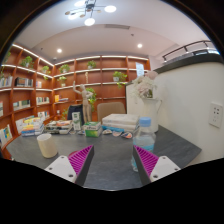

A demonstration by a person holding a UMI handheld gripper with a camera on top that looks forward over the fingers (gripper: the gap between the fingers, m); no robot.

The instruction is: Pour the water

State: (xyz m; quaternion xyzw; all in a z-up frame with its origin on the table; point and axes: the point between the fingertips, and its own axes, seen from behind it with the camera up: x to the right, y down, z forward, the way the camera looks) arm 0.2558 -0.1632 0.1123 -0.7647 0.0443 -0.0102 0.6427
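Spread wide, the claw [113,162] hangs level above the near part of a grey table [108,158], holding nothing; its two fingers, each faced with a magenta pad [80,160], point forward toward the far wall. No hand or sleeve is visible, so the holder's pose cannot be told beyond the claw sitting roughly level and aimed straight ahead.

Just beyond the right finger stands a clear plastic water bottle [146,136], upright on the table, with a pale band around it; any print on it is too small to read. To the left, beyond the left finger, a cream-coloured cup [47,145] stands upright, well apart from the bottle. Farther back on the table lie a white box [119,122], a small green container [92,129] and some cluttered items at the far left that cannot be made out.

Lit wooden shelves [45,85] run along the left and far walls, carrying plants and boxes. A socket plate [215,114] sits on the white wall at the right. No writing or brand is readable anywhere.
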